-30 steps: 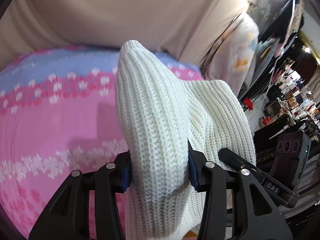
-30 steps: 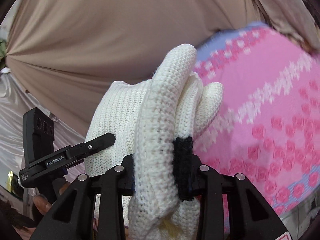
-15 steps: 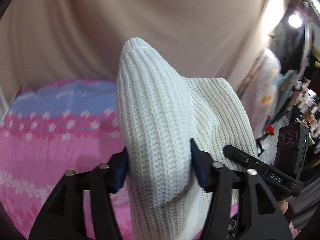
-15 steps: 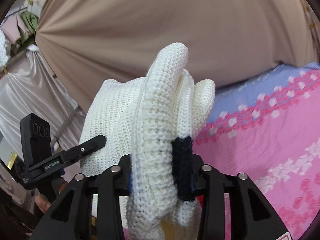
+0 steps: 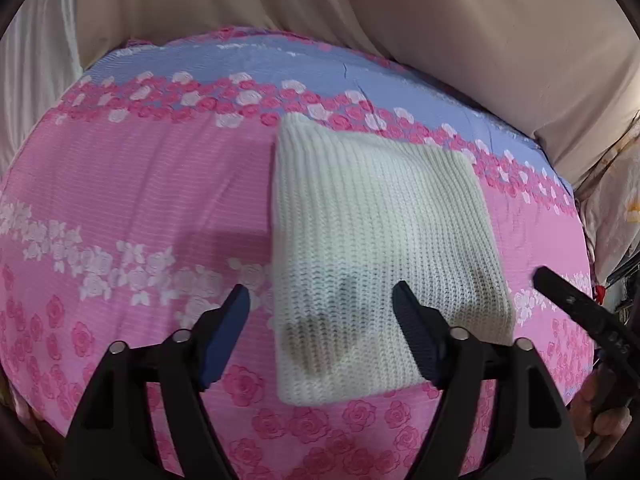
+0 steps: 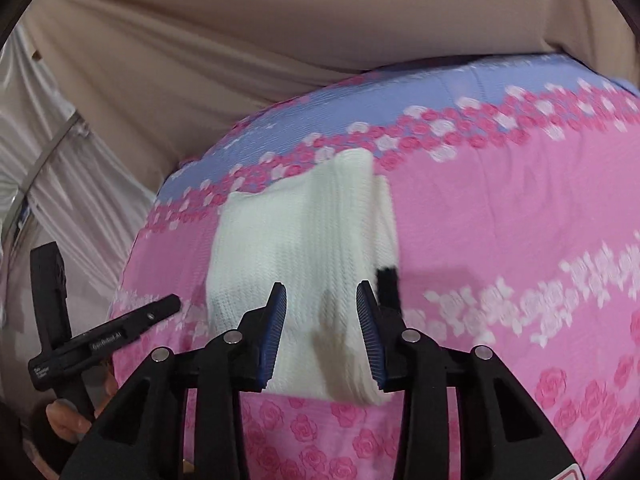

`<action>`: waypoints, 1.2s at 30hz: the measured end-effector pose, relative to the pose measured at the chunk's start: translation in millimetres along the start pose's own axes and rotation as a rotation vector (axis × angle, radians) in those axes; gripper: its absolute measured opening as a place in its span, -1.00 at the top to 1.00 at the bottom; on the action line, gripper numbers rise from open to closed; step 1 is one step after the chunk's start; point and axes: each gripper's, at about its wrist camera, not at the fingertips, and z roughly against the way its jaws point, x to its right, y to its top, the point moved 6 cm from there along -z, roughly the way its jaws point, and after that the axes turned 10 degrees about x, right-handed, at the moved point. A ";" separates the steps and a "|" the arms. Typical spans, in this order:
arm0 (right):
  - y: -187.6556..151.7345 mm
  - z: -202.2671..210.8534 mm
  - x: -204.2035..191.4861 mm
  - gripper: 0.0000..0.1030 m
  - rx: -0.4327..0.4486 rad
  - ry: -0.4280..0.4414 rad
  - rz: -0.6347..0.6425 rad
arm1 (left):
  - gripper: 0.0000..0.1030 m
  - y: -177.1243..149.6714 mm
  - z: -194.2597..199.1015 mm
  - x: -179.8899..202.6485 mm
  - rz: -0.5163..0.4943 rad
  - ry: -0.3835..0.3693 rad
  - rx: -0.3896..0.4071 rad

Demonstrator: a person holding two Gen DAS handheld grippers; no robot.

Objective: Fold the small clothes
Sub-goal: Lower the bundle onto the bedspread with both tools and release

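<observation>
Left wrist view: folded cream-white knitted garment (image 5: 380, 256) lies flat on the pink bedsheet with rose print and blue band (image 5: 132, 184).
The left gripper (image 5: 320, 304) hovers over its near edge, jaws wide and opening, pads clear of the knit. Right wrist view: the right gripper (image 6: 322, 300), jaws apart and closing, hangs above the same garment (image 6: 296, 236), gripping nothing; a black trim (image 6: 387, 285) shows at its right edge.

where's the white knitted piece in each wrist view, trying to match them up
Left wrist: the white knitted piece lies folded right of centre, reaching down between the fingers.
Right wrist: it lies centre-left, a black patch at its right edge.
Shared landmark: the pink floral sheet under it, with a blue band beyond.
</observation>
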 end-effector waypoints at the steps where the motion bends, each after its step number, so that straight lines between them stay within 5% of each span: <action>1: -2.1 -15.0 1.6 0.26 -0.029 -0.044 0.039 | -0.46 -3.6 -7.7 1.5 0.006 0.005 -0.019; 4: -18.4 -41.6 27.8 0.22 -0.100 -0.132 0.041 | -0.58 -22.5 -22.4 -1.5 0.037 0.007 -0.081; 7: -39.7 -48.1 51.9 0.13 -0.151 -0.093 -0.069 | -0.58 -44.9 -37.5 -14.0 0.063 0.019 -0.144; 10: -52.1 -44.8 55.2 0.38 -0.185 -0.019 -0.142 | -0.09 -70.2 -53.3 -18.3 0.044 0.005 -0.247; 11: -52.7 -41.8 53.7 0.45 -0.185 -0.016 -0.148 | -0.06 -75.2 -56.8 -18.9 0.039 0.006 -0.267; 14: -51.2 -36.2 52.3 0.47 -0.165 -0.019 -0.161 | -0.07 -73.5 -59.2 -19.1 0.037 0.020 -0.265; 16: -57.6 -45.6 58.6 0.25 -0.191 -0.056 -0.140 | -0.10 -71.1 -62.3 -17.3 0.020 0.035 -0.267; 20: -50.6 -30.4 56.3 0.19 -0.164 -0.054 -0.184 | -0.12 -66.4 -59.4 -12.3 -0.007 0.063 -0.256; 22: -49.4 -25.1 51.7 -0.04 -0.149 -0.066 -0.138 | -0.12 -68.1 -58.6 -7.4 -0.022 0.075 -0.251; 26: -79.1 -47.4 62.8 0.05 -0.263 -0.051 -0.161 | -0.10 -70.5 -57.9 1.3 -0.054 0.096 -0.254; 36: -72.6 -18.4 55.0 0.04 -0.200 -0.108 -0.181 | -0.10 -71.8 -37.5 2.7 -0.057 0.149 -0.207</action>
